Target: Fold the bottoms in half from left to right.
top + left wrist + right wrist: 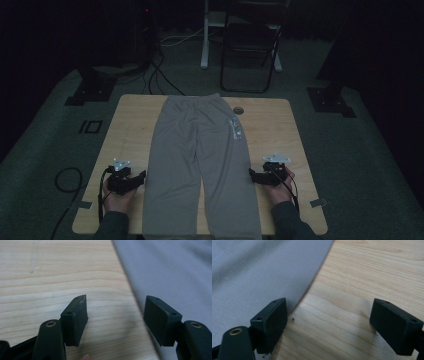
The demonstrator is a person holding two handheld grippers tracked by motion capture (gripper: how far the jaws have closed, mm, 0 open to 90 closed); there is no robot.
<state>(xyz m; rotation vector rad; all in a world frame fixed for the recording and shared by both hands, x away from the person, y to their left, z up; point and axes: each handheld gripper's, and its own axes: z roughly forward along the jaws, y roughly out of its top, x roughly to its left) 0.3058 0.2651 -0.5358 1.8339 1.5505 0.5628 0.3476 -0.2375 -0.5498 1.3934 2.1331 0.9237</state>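
Both tools are released, the left tool [141, 176] and right tool [252, 174] beside the grey trousers [200, 165]; next, I think, each must pinch its edge.

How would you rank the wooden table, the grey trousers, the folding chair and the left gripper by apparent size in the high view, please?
1. Wooden table.
2. Grey trousers.
3. Folding chair, though it stands farther from the camera, so its rank against the trousers is unsure.
4. Left gripper.
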